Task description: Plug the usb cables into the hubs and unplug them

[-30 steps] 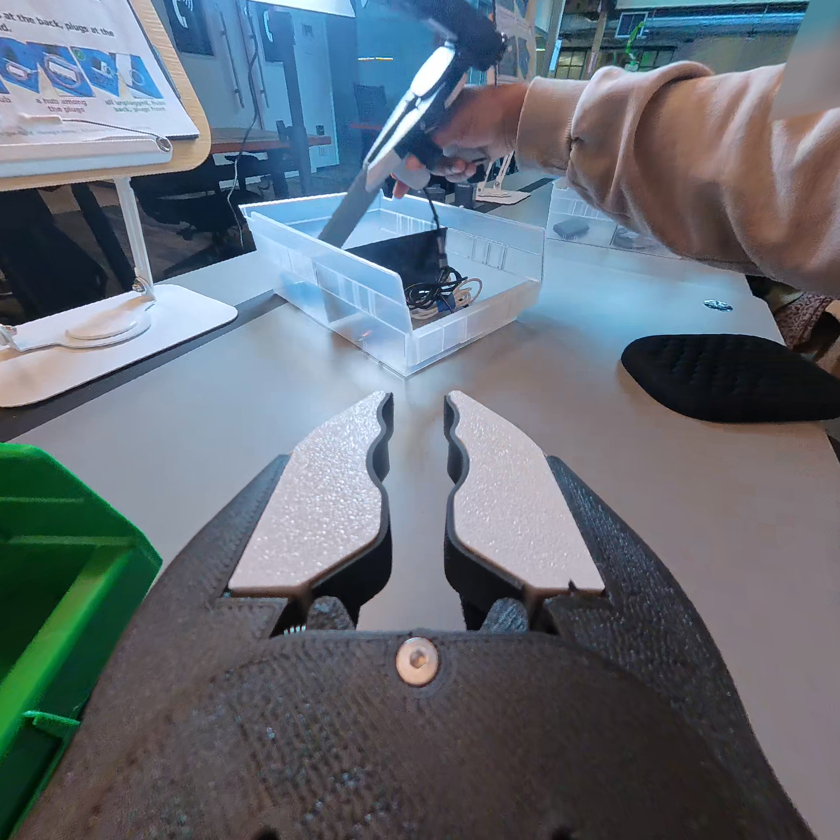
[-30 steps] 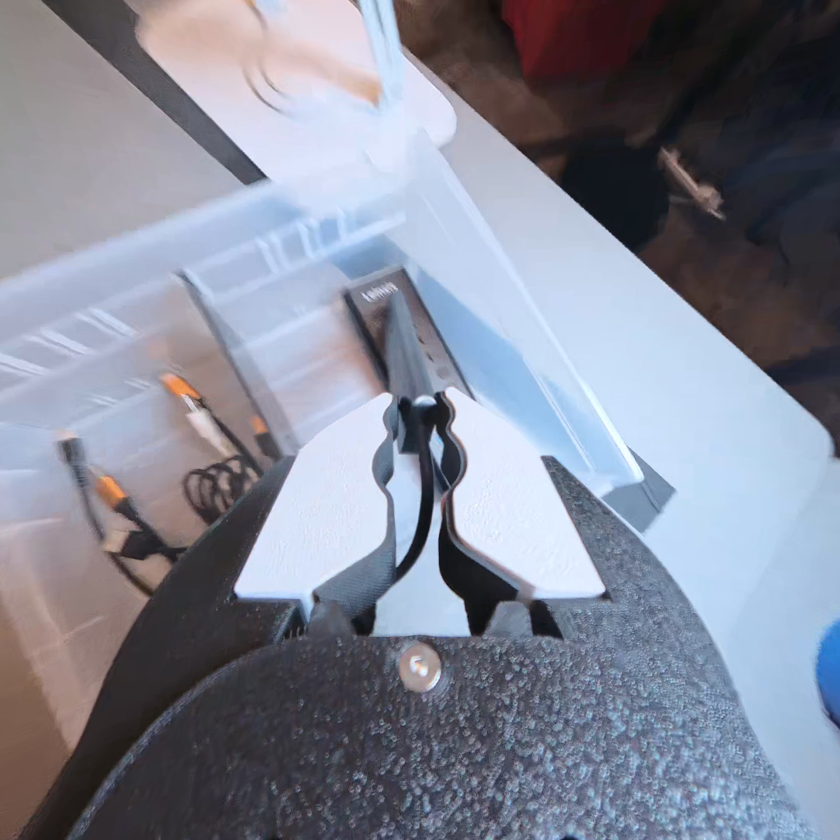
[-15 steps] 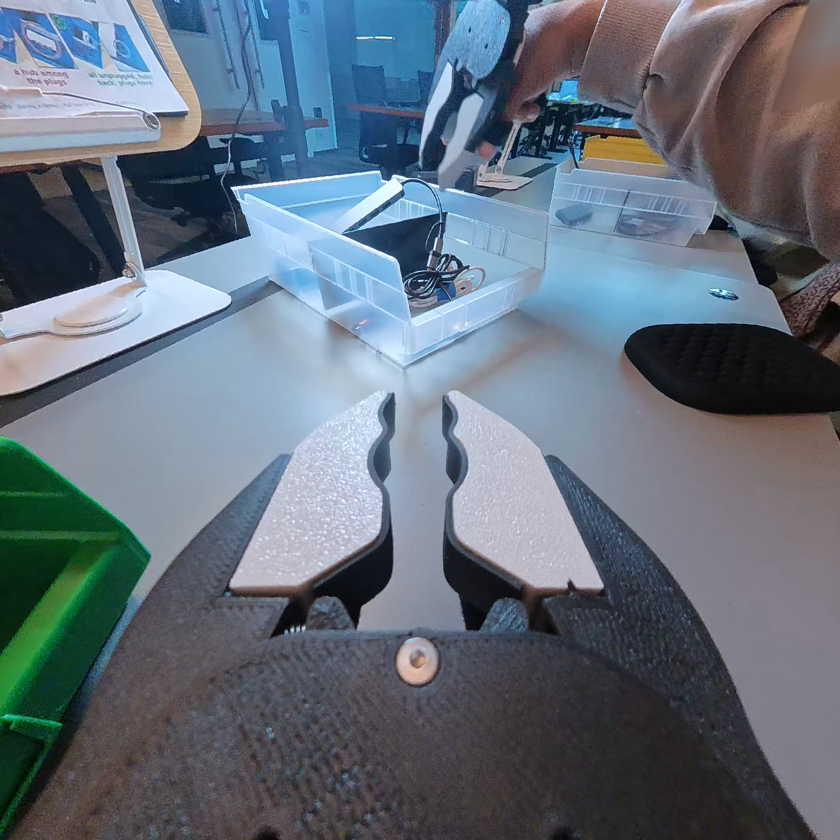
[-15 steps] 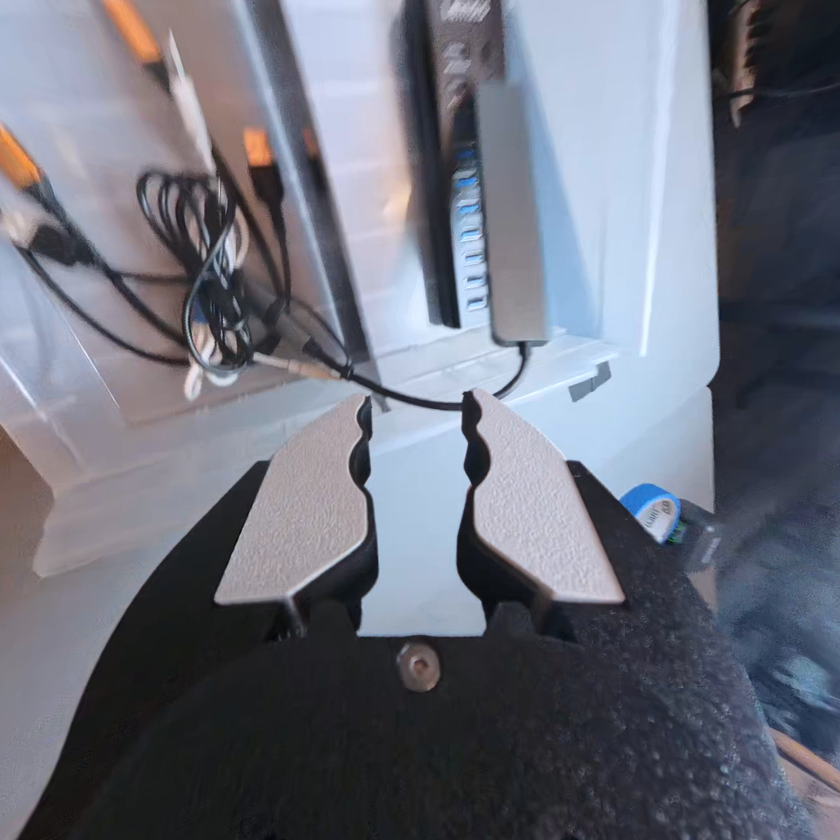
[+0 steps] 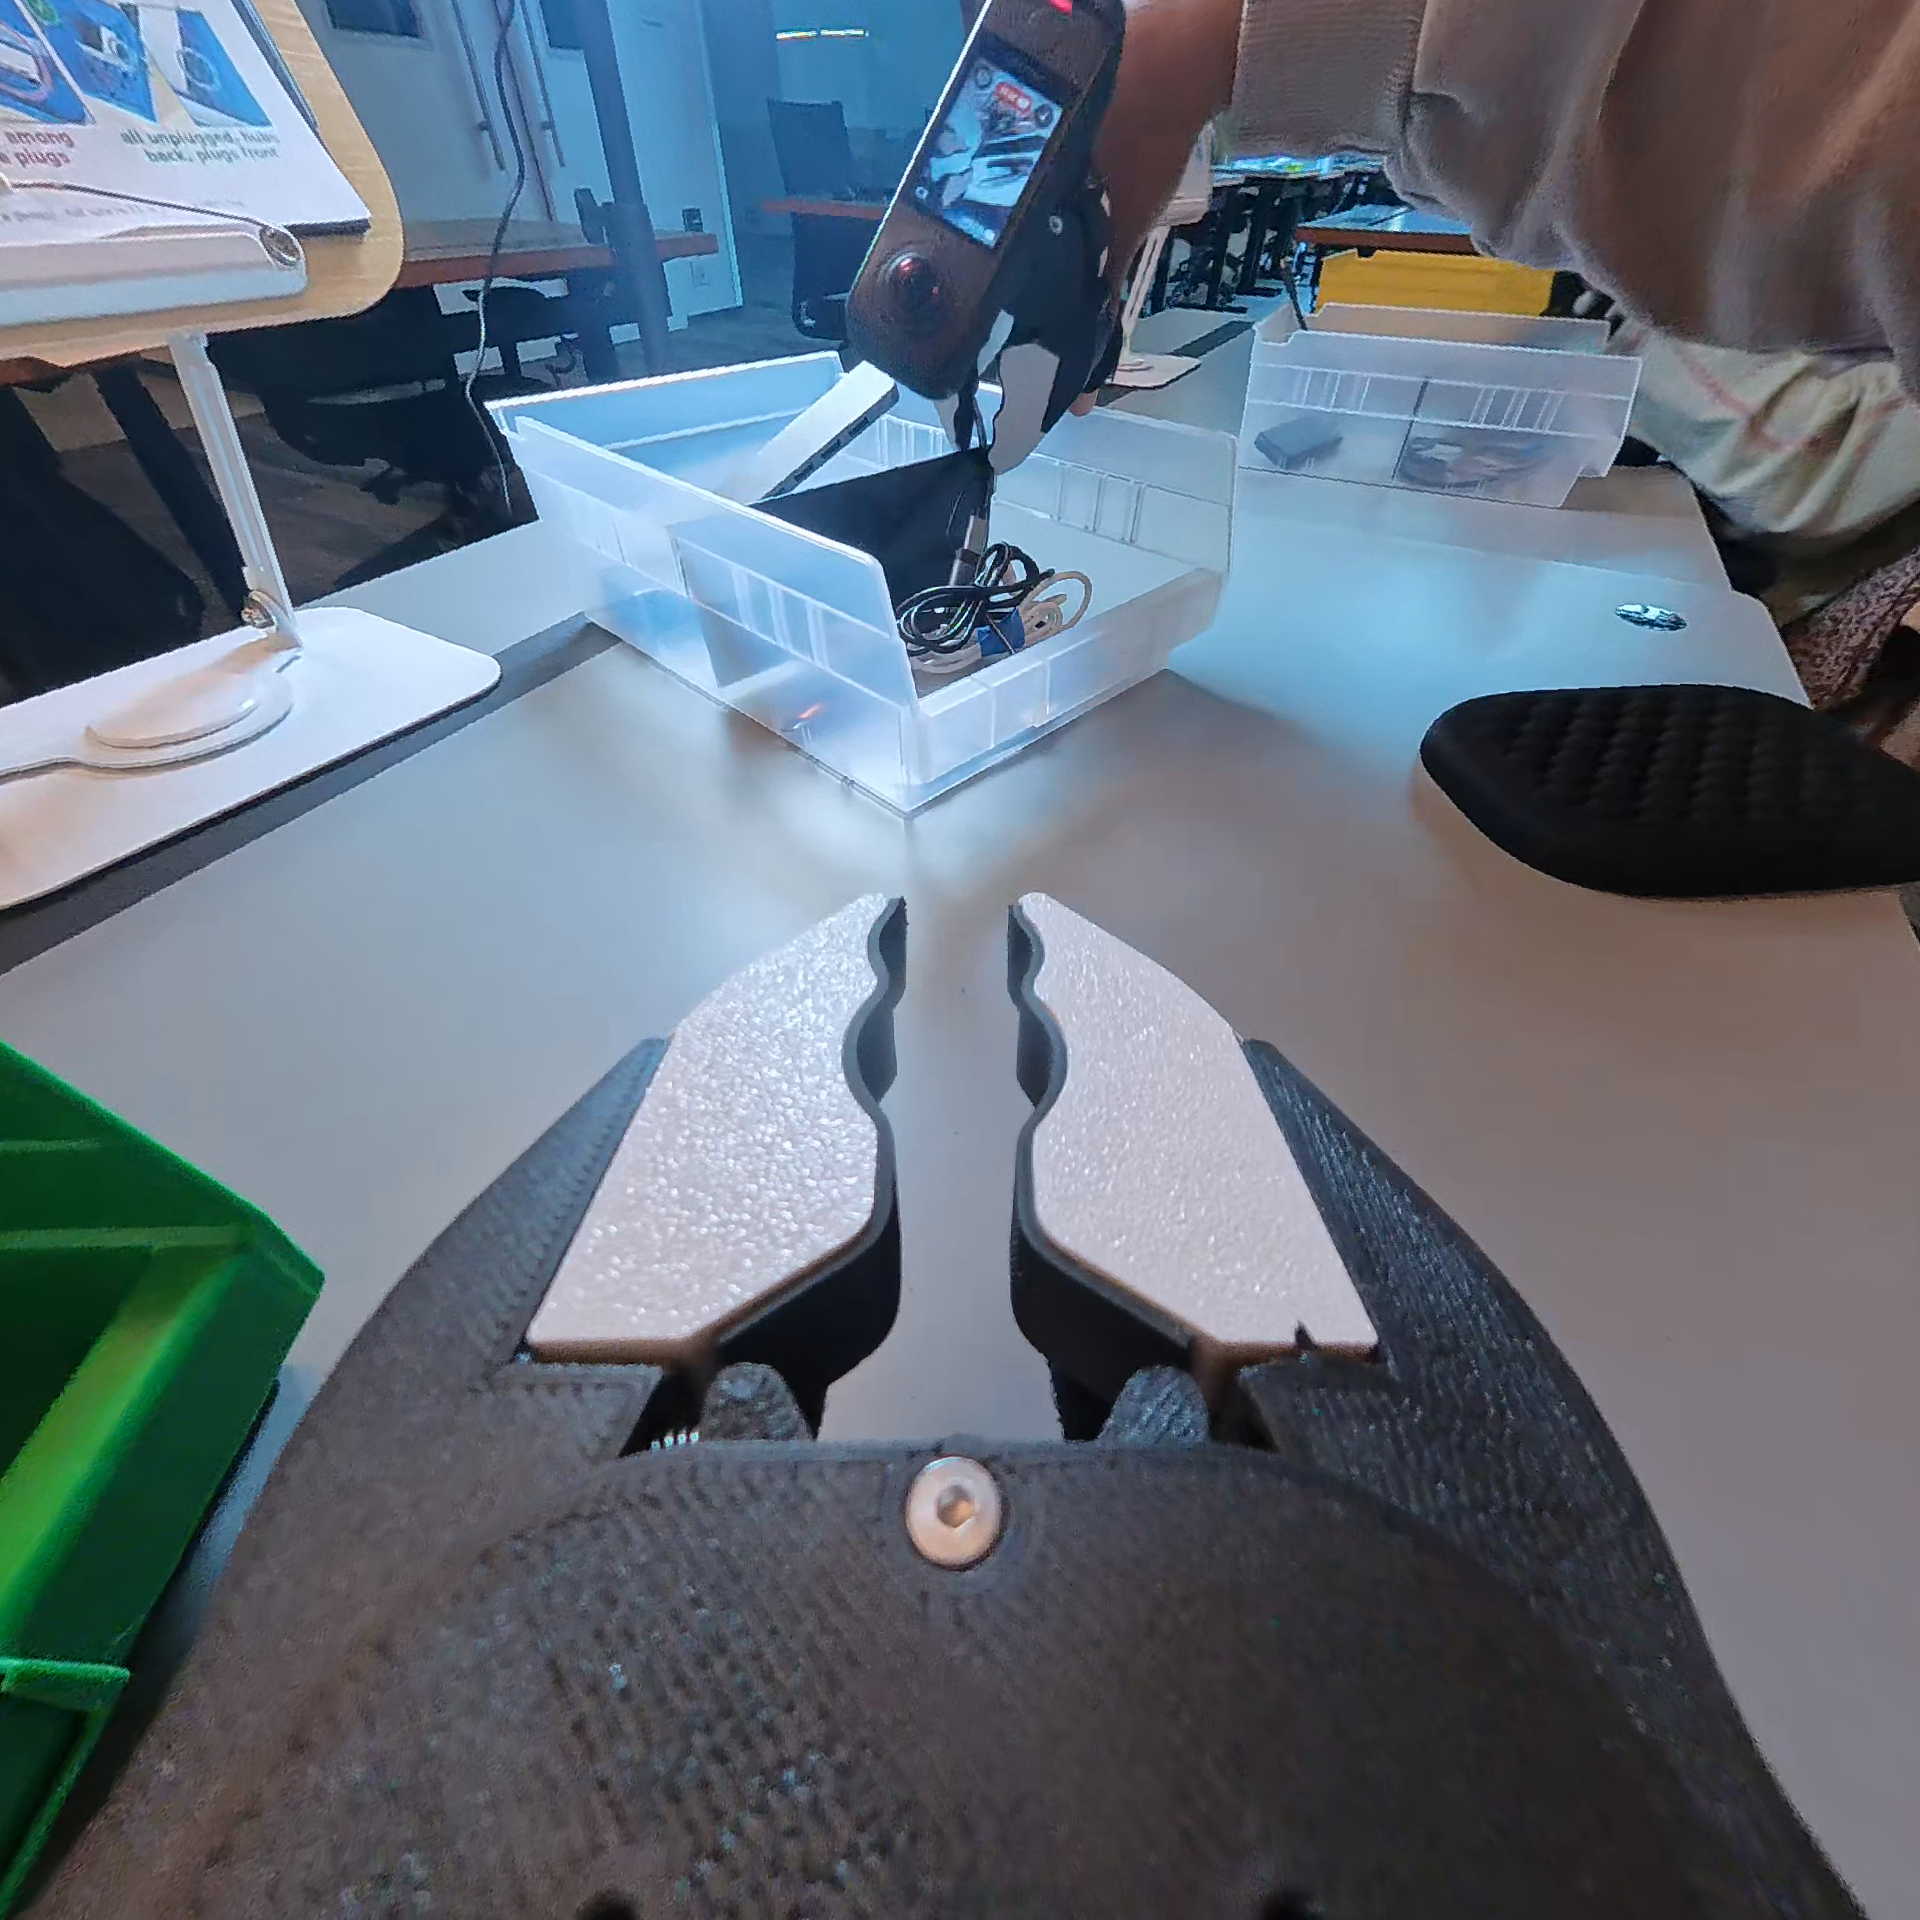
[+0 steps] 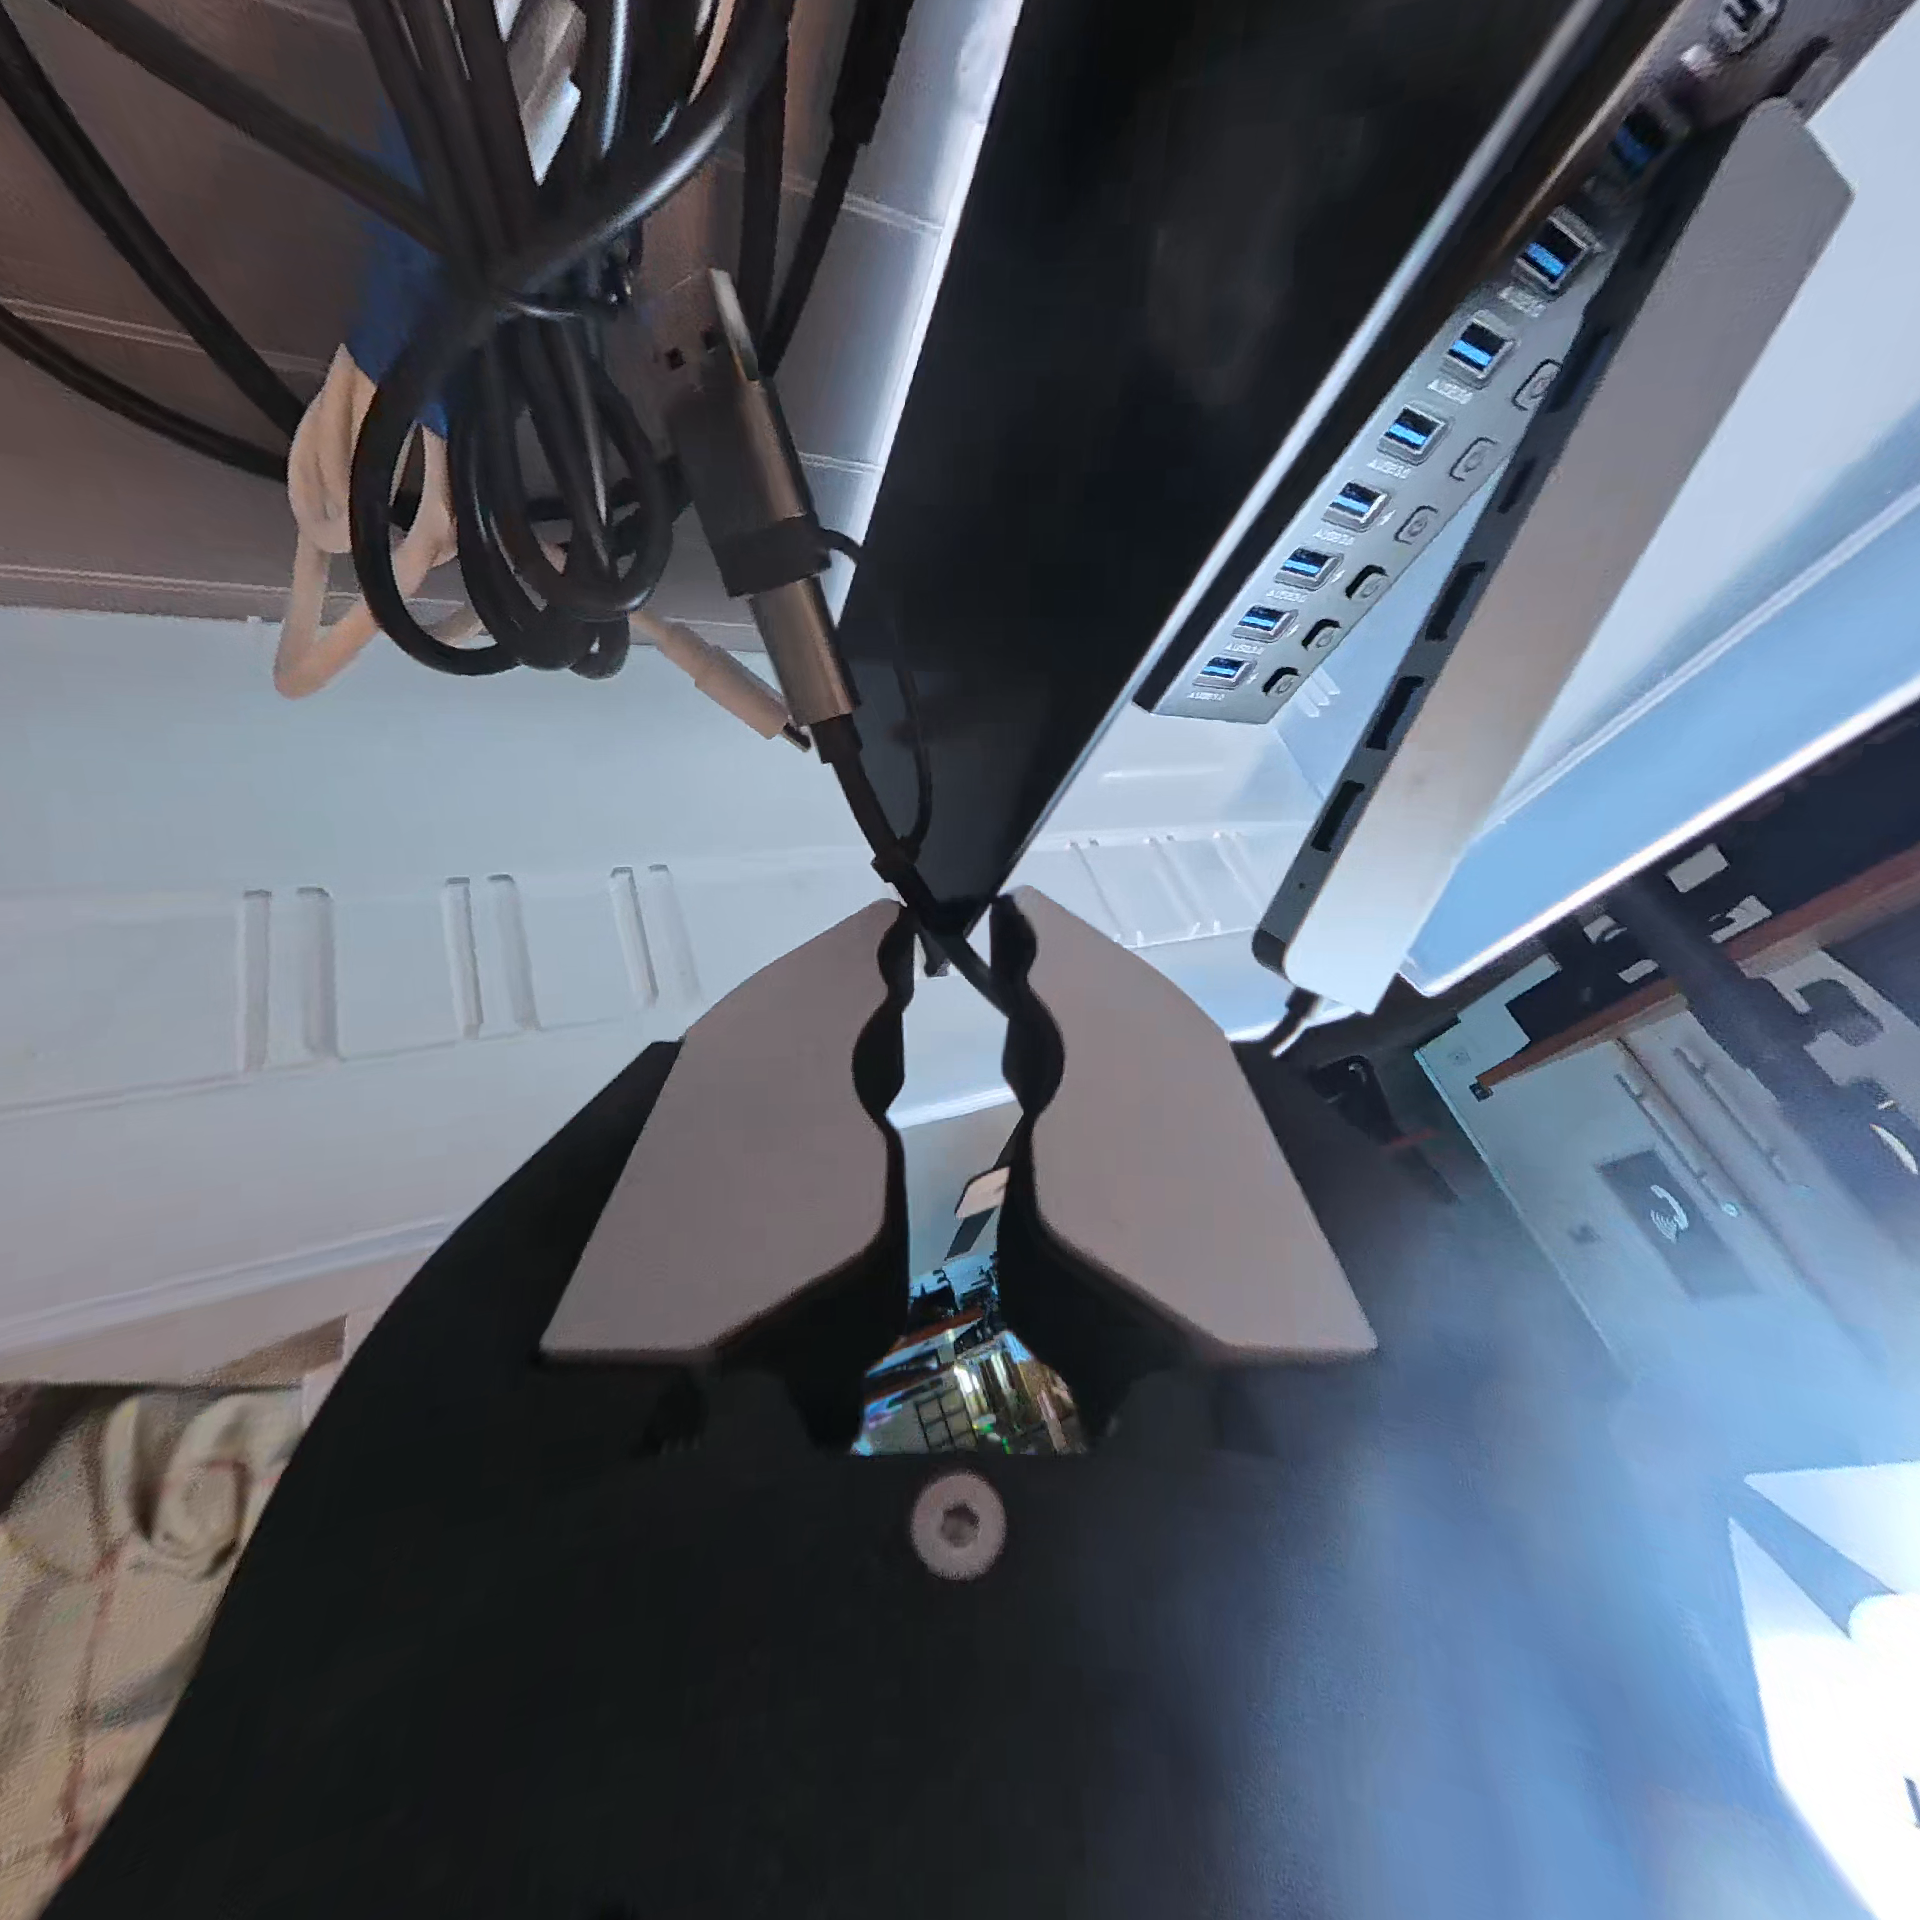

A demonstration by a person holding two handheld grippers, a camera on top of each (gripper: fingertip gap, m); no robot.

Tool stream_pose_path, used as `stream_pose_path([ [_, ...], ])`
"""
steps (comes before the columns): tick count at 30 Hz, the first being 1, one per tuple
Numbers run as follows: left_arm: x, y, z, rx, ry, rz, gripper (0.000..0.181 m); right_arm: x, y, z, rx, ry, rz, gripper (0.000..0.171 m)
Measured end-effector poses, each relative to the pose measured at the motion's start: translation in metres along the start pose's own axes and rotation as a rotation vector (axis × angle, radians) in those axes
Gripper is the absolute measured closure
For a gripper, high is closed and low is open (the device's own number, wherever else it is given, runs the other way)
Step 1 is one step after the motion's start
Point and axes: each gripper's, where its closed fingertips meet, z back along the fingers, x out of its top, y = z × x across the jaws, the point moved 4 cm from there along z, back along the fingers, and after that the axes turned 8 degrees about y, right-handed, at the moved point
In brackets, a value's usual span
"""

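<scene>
The left gripper (image 5: pixel 956 914) is held low over the grey table (image 5: pixel 520 883), its fingers parted by a narrow gap with nothing between them; a green bin (image 5: pixel 114 1299) sits at its left edge. Ahead, a clear plastic bin (image 5: pixel 1049 686) is seen on the table, and the right gripper (image 5: pixel 1003 442) is lowered into it from above, a sleeved arm (image 5: pixel 1558 135) behind it. In the right wrist view, the right gripper (image 6: pixel 948 914) is seen with its tips drawn nearly together on a thin black cable (image 6: pixel 940 940) that crosses between them; whether the cable is actually pinched cannot be told. The cable runs up to a grey USB plug (image 6: pixel 774 499), which lies free, in no port. Beside the plug lies a tangle of black and beige cables (image 6: pixel 499 416). In the next compartment, past a dark divider (image 6: pixel 1122 416), a silver USB hub (image 6: pixel 1382 478) with a row of blue ports leans against a second, slimmer grey hub (image 6: pixel 1538 582). A black mesh pad (image 5: pixel 1683 790) lies on the table to the right, and a white document stand (image 5: pixel 218 665) stands to the left. A second clear bin (image 5: pixel 1444 416) is set farther back.
</scene>
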Motion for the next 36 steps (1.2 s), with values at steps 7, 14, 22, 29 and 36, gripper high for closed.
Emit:
stream_pose_path([
  [7, 0.002, -0.002, 0.002, 0.005, 0.003, -0.034, 0.163, -0.005, -0.008, 0.022, 0.094, -0.045, -0.034, 0.166],
  [14, -0.002, -0.004, -0.003, -0.012, 0.024, -0.033, 0.163, -0.004, -0.065, 0.043, 0.056, -0.411, -0.349, 0.167],
  [22, -0.003, 0.011, 0.002, 0.087, 0.052, -0.049, 0.157, 0.040, -0.073, 0.044, 0.054, -0.686, -0.491, 0.129],
  [29, -0.005, 0.055, 0.039, 0.344, 0.187, -0.132, 0.139, 0.008, -0.034, 0.111, -0.021, -0.937, -0.547, 0.121],
  [36, -0.069, 0.112, 0.086, 0.514, 0.760, -0.226, 0.115, 0.045, 0.093, 0.087, 0.066, -0.627, -0.209, 0.114],
])
